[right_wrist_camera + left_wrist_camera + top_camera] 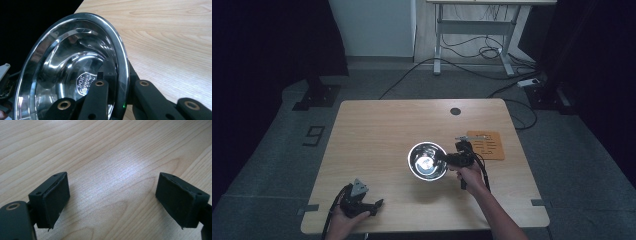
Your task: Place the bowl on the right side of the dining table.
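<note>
A shiny steel bowl (427,161) is held over the middle of the wooden table (377,135). My right gripper (446,159) is shut on the bowl's right rim. In the right gripper view the bowl (70,75) stands tilted, with one jaw inside the rim and the other outside it; the right gripper (122,80) pinches the rim. My left gripper (373,206) rests near the table's front left edge, held by a hand. In the left gripper view the left gripper (112,197) stands open over bare wood, nothing between its pads.
An orange card (488,144) with a small metal piece on it lies to the right of the bowl. A round black grommet (455,111) sits near the table's far edge. Beyond the table are a desk frame (472,35) and floor cables (472,70).
</note>
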A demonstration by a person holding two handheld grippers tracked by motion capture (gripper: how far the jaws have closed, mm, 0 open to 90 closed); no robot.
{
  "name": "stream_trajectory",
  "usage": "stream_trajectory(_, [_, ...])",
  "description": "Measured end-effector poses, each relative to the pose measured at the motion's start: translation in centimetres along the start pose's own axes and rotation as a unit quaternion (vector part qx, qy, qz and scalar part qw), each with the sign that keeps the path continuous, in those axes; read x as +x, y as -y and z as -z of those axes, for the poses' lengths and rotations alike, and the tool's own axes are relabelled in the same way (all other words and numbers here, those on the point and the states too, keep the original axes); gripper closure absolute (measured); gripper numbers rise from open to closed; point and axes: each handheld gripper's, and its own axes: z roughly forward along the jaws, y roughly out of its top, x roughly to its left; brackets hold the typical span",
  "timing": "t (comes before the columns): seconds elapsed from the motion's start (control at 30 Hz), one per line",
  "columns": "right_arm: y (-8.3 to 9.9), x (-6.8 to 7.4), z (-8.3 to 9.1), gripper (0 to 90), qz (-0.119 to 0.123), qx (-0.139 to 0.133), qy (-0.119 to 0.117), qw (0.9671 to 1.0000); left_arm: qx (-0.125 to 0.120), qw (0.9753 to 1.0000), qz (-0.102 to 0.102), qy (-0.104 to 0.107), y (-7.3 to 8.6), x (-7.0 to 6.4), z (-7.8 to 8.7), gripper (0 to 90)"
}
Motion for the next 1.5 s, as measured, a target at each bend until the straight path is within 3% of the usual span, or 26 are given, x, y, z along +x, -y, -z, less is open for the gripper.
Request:
stream_trajectory(0.4, [-0.5, -1.2, 1.8, 85.8, -0.020, -0.029, 0.000, 0.9994, 0.001, 1.0000, 0.000, 0.000, 0.0, 0.0, 0.0, 11.6])
stream_trajectory(0.77, [-0.7, -2.5, 2.1, 85.8, -0.029, -0.037, 0.019, 0.9987, 0.001, 1.0000, -0.001, 0.001, 0.0, 0.0, 0.0, 11.6])
stream_trajectory(1.2, [-0.5, -3.4, 1.9, 85.8, -0.048, -0.038, 0.024, 0.9979, 0.001, 1.0000, -0.002, 0.002, 0.0, 0.1, 0.0, 11.5])
stream_trajectory(1.5, [-0.6, -4.1, 2.9, 85.9, -0.063, -0.059, 0.031, 0.9958, 0.001, 1.0000, -0.002, 0.002, 0.0, 0.1, 0.0, 11.6])
